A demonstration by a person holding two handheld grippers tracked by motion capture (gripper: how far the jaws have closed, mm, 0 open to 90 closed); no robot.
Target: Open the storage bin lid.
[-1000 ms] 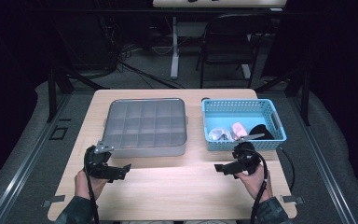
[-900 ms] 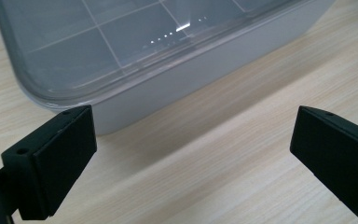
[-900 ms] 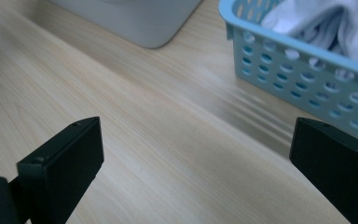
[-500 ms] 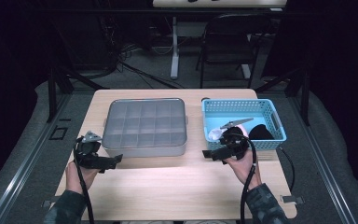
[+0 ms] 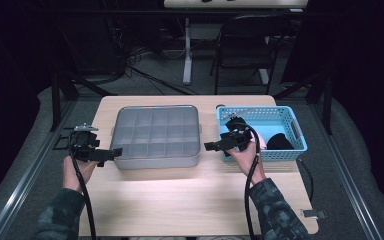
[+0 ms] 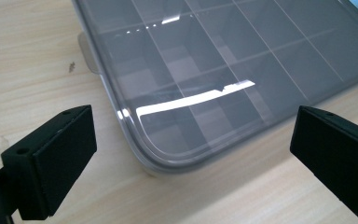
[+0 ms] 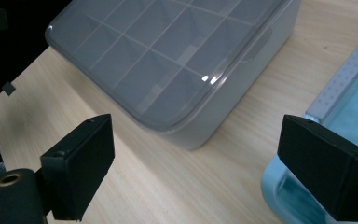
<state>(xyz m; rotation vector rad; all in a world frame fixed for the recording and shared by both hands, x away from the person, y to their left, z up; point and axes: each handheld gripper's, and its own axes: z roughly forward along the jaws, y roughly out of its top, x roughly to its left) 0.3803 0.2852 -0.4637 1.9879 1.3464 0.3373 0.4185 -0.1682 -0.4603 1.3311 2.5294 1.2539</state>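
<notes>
A grey compartment box (image 5: 156, 135) with a clear lid lies shut in the middle of the wooden table (image 5: 190, 200). My left gripper (image 5: 114, 151) is open at the box's near left corner and points right at it. In the left gripper view that gripper (image 6: 198, 154) has its jaws wide apart, with the box corner (image 6: 168, 140) just beyond them. My right gripper (image 5: 211, 146) hovers over the gap between the box and a blue basket (image 5: 285, 114), pointing left. Its jaws (image 7: 203, 158) have just been closing a little; they stay open and hold nothing.
The blue basket (image 7: 349, 93) holds a black item (image 5: 280, 142) and a pale pink one (image 5: 261, 144). A cable trails from each gripper toward the near table edge. A black chair (image 5: 250, 45) stands behind the table. Bare wood lies in front of the box.
Both hands moved away from the person and leftward. The left gripper came up to the box's near left corner, and the right gripper came to the gap between box and basket.
</notes>
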